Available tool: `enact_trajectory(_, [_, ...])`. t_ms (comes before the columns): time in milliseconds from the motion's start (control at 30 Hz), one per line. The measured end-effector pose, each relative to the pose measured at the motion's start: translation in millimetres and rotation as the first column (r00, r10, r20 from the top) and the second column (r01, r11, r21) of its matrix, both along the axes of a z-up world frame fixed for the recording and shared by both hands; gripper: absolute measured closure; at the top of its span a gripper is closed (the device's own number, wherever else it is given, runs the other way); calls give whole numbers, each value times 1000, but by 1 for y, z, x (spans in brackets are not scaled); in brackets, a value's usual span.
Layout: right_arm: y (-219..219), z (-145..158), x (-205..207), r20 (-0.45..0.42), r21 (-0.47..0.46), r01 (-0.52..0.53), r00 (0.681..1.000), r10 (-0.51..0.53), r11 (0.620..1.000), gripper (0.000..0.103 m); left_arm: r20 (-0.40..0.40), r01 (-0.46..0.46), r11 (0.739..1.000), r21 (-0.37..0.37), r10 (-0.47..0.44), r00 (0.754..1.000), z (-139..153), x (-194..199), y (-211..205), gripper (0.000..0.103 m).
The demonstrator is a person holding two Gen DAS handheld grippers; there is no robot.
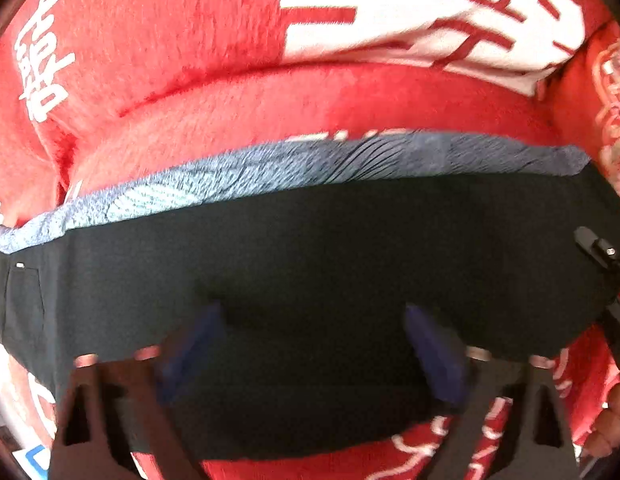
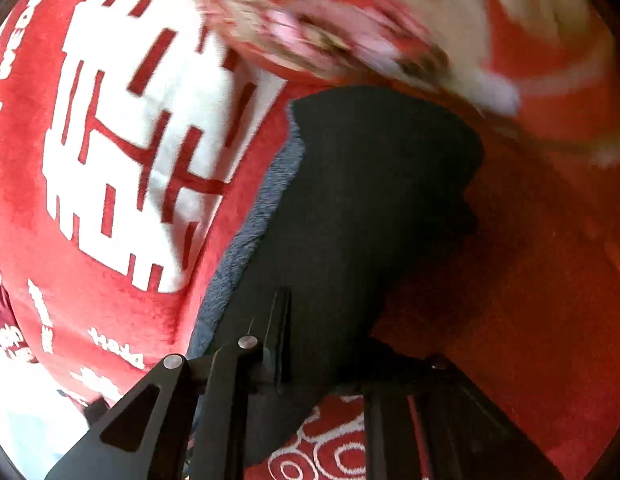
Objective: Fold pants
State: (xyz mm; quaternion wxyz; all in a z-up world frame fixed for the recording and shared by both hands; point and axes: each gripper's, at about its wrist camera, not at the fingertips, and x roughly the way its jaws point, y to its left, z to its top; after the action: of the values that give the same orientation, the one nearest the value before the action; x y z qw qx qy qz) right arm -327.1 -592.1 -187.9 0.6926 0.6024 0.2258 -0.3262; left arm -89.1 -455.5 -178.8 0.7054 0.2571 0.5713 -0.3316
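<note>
Black pants (image 1: 310, 264) lie across a red blanket (image 1: 190, 40). Left claw (image 1: 310, 344) gapes wide, empty; right claw (image 2: 310, 380) pinches the pants' edge.

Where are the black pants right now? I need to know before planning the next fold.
The black pants lie across the red blanket in the left wrist view, under the open left gripper, grey lining along their far edge.
</note>
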Motion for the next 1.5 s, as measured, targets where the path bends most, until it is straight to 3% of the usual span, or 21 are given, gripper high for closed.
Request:
enact_trajectory(133, [6,27,8,-21,-72,-52,998,51,996,87,-15,61,993,-96,-62,998,21,-17,-9,19])
enact_trajectory(267, [12,46,21,-80,-139,-123,990,112,983,88,-110,73,990,-118,-86,990,-3,-30,-18,19])
enact_trajectory(367, [17,51,33,-138,-166,-178,978,156,970,88,9,128,981,-146,-128,992,-9,-49,-16,19])
enact_trajectory(533, [25,66,52,-186,-212,-229,964,191,950,89,-17,120,977,-177,-125,992,-9,-48,-10,19])
enact_trajectory(800, [55,102,90,-297,-311,-372,912,282,875,89,-57,126,976,-179,-138,989,2,-28,2,19])
enact_trajectory(933, [76,121,119,-362,-359,-451,874,323,817,88,-42,72,982,-176,-80,996,23,0,31,19])
enact_trajectory(1033, [102,130,149,-414,-389,-526,833,367,756,88,-11,21,984,-175,-23,1000,40,33,66,19])
enact_trajectory(1200, [164,119,216,-530,-388,-662,730,433,641,88,48,-71,991,-112,77,996,47,101,133,19])
enact_trajectory(1300, [206,87,255,-628,-353,-748,635,450,563,88,74,-139,989,-58,143,987,41,139,173,19])
enact_trajectory(1400, [239,47,282,-703,-293,-805,547,455,516,87,95,-188,982,-30,190,977,34,163,202,19])
enact_trajectory(1500, [271,16,294,-809,-260,-856,445,383,446,81,93,-221,975,-8,221,971,25,176,227,19])
